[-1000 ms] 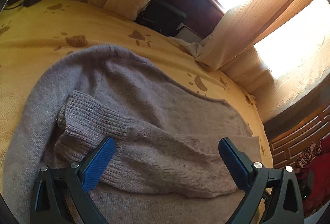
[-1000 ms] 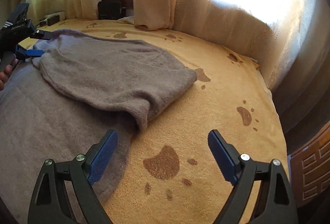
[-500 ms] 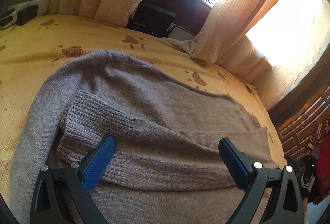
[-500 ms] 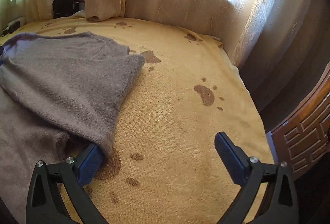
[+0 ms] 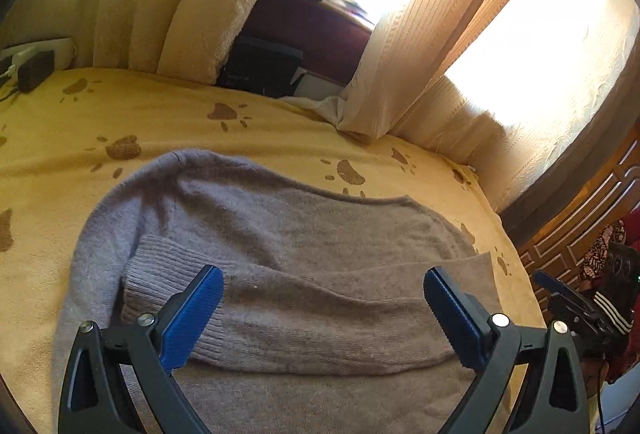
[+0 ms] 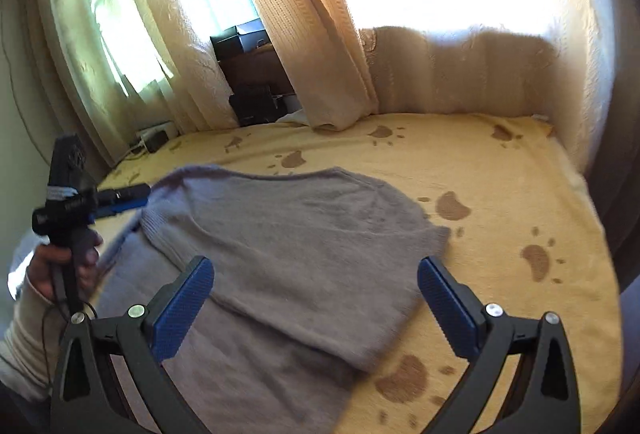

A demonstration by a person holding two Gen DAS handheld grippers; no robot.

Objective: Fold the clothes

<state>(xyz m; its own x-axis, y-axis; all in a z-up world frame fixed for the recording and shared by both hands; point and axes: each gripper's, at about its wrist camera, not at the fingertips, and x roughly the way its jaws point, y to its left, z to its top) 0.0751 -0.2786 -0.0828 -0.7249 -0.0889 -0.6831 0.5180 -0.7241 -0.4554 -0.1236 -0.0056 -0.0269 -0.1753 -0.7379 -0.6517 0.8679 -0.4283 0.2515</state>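
1. One grey knitted sweater [image 5: 288,258] lies flat on a yellow blanket [image 5: 120,114] printed with brown paw marks; it is partly folded, with a ribbed sleeve [image 5: 248,314] laid across its body.
2. Two grippers are in play, one in each of the person's hands.
3. The left gripper [image 5: 323,314] hangs above the sweater with its two blue pads [image 5: 192,314] spread wide; nothing is pinched, and the folded sleeve lies below, between the two pads.
4. The right gripper [image 6: 316,306] is also spread wide and holds nothing; the sweater's folded upper layer [image 6: 304,242] lies under and ahead of it, with the layer's edge reaching toward the right-hand pad.
5. From the right wrist view, the left gripper [image 6: 124,200] shows at the sweater's far left edge, held by one hand [image 6: 76,262] in a pale sleeve.
6. Cream curtains [image 6: 304,34] hang behind the bed; I count two bright windows behind them.
7. Several dark boxes [image 6: 240,38] sit stacked behind the curtains.
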